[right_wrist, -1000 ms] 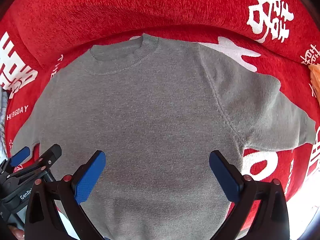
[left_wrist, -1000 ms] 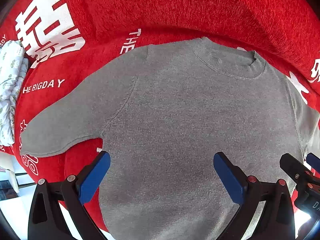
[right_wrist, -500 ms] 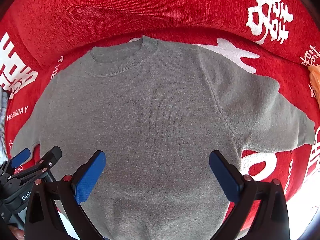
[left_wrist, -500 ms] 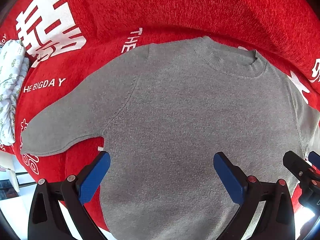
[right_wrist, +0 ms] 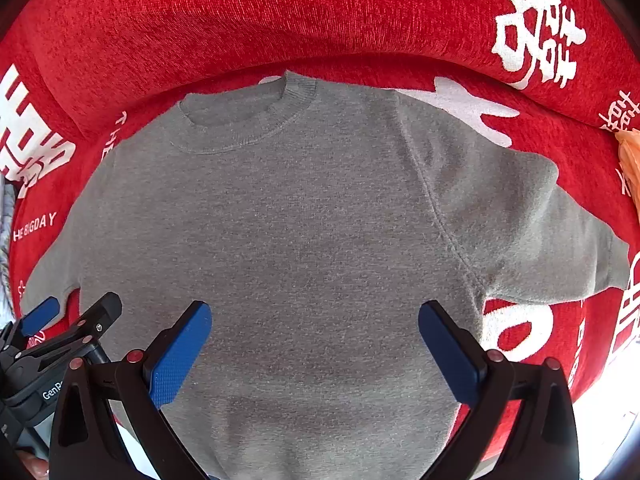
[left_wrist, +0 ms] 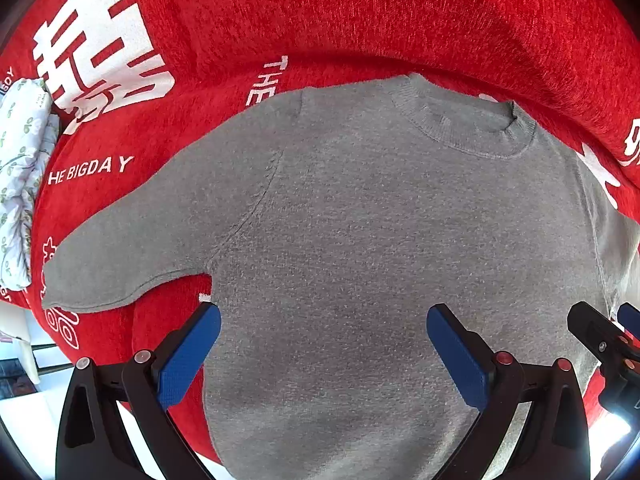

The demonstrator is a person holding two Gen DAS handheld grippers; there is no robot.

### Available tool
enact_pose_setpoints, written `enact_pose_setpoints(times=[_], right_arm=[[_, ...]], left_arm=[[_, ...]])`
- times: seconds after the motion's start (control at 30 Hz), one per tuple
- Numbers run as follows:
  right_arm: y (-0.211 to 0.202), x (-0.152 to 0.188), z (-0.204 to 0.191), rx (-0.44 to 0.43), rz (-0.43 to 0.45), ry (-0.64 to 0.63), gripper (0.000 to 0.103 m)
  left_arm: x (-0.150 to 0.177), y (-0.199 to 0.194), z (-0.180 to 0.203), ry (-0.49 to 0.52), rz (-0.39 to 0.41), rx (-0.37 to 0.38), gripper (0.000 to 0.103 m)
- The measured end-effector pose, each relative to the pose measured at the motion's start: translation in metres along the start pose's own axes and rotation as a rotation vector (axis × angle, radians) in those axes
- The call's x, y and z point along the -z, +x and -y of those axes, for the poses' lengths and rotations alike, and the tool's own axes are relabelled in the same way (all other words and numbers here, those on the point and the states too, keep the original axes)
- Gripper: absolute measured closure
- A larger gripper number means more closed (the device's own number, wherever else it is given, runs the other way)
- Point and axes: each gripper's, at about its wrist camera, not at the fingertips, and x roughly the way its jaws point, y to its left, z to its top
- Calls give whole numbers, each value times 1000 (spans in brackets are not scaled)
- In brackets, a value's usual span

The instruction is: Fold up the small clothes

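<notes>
Sweater (left_wrist: 360, 240) lies unmoved; both hand-held grippers (left_wrist: 323, 344) (right_wrist: 315, 340) stay wide apart, empty.

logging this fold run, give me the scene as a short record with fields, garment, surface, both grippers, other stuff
garment: grey sweater, spread flat, neckline away from the cameras, both sleeves out to the sides
fold state: no fold made yet
surface: red blanket with white lettering
left gripper: open, over the sweater's lower part, holding nothing
right gripper: open, over the sweater's lower part, holding nothing
other: white patterned cloth at the blanket's left edge; orange item at the right edge, too cut off to identify
</notes>
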Motion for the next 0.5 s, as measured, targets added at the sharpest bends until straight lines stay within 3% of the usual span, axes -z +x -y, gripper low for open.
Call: enact_pose_setpoints(times=[0.5], right_arm=[[0, 1, -1, -3, -13, -5, 0]], left_arm=[[0, 0, -3, 2, 3, -1, 0]])
